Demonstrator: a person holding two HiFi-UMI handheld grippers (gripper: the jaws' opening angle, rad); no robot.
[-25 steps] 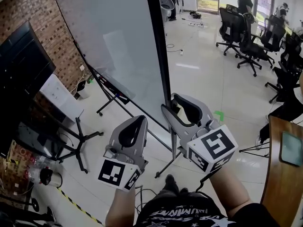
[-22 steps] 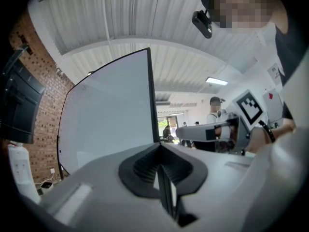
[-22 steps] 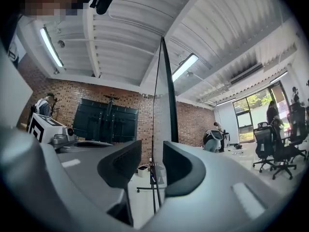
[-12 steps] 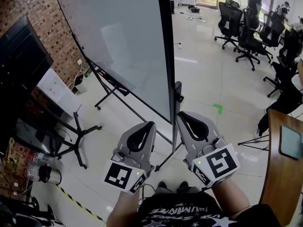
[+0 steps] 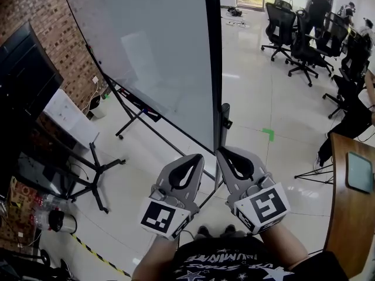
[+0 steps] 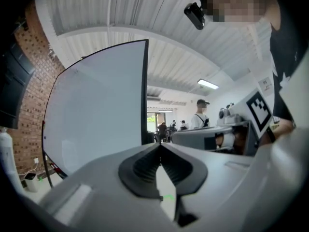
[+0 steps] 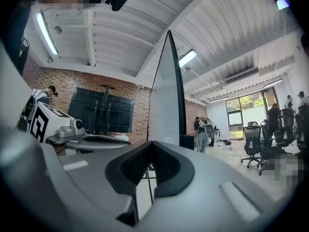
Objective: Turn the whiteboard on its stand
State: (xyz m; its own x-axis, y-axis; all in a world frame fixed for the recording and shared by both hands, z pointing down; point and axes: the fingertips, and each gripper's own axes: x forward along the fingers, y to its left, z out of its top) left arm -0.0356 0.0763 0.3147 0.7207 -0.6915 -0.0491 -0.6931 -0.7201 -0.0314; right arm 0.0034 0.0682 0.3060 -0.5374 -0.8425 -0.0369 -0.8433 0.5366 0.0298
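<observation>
Whiteboard (image 5: 152,57) on its stand (image 5: 224,127) — left gripper (image 5: 194,158), right gripper (image 5: 224,153) just beneath.

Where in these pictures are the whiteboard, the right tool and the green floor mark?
whiteboard (image 5: 152,57), head view, middle of its white surface.
right tool (image 5: 222,152), head view, its closed tips.
green floor mark (image 5: 268,134), head view, its middle.

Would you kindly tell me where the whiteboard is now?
In the head view, the whiteboard stands left of centre, its dark edge just ahead of the left tongs and right tongs, brick wall on its left.
</observation>
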